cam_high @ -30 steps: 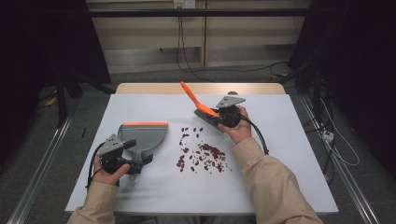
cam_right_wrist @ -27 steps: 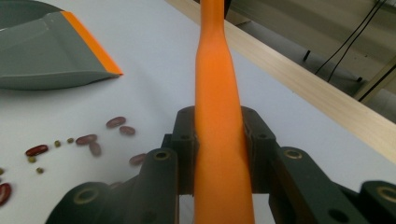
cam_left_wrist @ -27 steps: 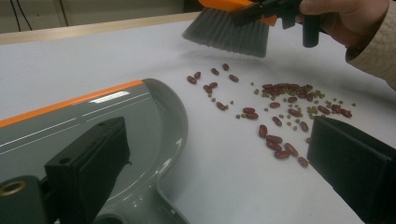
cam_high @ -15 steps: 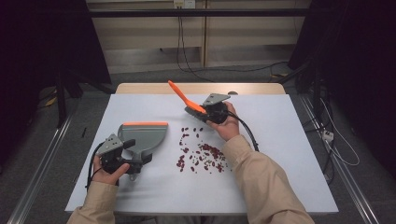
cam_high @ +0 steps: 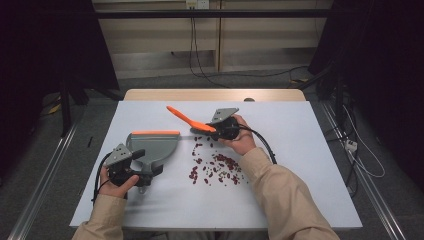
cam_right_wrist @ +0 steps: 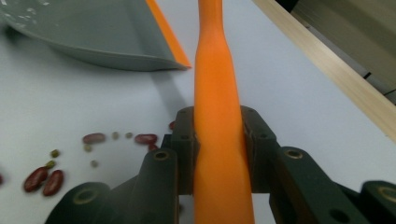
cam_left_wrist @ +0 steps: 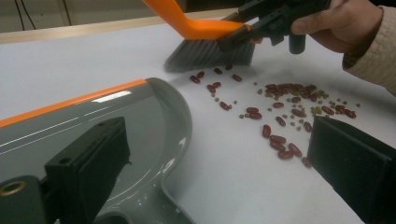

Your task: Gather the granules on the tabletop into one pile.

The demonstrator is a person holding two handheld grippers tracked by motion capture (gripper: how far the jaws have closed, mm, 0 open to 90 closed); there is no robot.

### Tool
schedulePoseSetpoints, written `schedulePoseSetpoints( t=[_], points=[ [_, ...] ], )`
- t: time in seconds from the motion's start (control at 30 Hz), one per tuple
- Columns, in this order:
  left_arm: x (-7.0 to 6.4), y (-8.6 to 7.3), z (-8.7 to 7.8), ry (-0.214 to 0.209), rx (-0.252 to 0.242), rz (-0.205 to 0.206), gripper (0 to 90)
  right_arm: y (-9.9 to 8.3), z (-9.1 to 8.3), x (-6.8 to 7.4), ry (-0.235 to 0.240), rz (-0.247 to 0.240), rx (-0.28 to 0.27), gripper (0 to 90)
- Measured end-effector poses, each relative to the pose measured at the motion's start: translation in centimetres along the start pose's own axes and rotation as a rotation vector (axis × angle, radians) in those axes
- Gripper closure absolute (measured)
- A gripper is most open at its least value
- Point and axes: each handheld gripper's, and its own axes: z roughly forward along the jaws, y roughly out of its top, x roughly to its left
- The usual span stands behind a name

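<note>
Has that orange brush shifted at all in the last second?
Yes. The brush slid left along the table's wooden far edge, closer to the dustpan.

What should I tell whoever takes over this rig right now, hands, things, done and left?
Right gripper: shut on the orange brush, bristles down on the table at the far edge of the spill.
Left gripper: at the grey dustpan handle; the left gripper view shows its fingers wide apart, one over the pan, so I cannot tell whether it grips.
Dustpan: flat on the table, orange lip on the far side, left of the spill.
Beans: red and small green ones scattered between pan and right hand.
Done: tools in place. Left: sweep all beans into the pan; none visible in it.
</note>
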Motion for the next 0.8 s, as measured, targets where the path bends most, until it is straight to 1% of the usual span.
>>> schedulePoseSetpoints(
  t=[0.1,0.27,0.33,0.4,0.47,0.8],
  points=[
    [0.0,0.0,0.0,0.002,0.002,0.000,5.3,-0.1,-0.3,0.5,0.028,-0.020,0.002,70.9],
    [-0.1,0.0,0.0,0.002,-0.001,0.000,5.3,-0.4,-1.0,1.4,0.067,-0.034,0.001,70.7],
    [-0.1,0.0,0.0,0.002,-0.002,0.000,5.3,-0.4,-1.3,1.8,0.087,-0.029,0.000,70.6],
    [-0.1,0.0,0.0,0.003,-0.003,0.000,5.3,-0.5,-1.6,2.2,0.099,-0.043,0.005,70.5],
    [-0.1,0.0,0.0,0.003,0.000,0.000,5.3,-0.6,-1.9,2.6,0.113,-0.048,0.007,70.5],
    [-0.2,0.0,0.0,0.005,-0.001,0.000,5.3,-1.0,-3.4,4.4,0.153,-0.069,0.014,70.2]
  ],
)
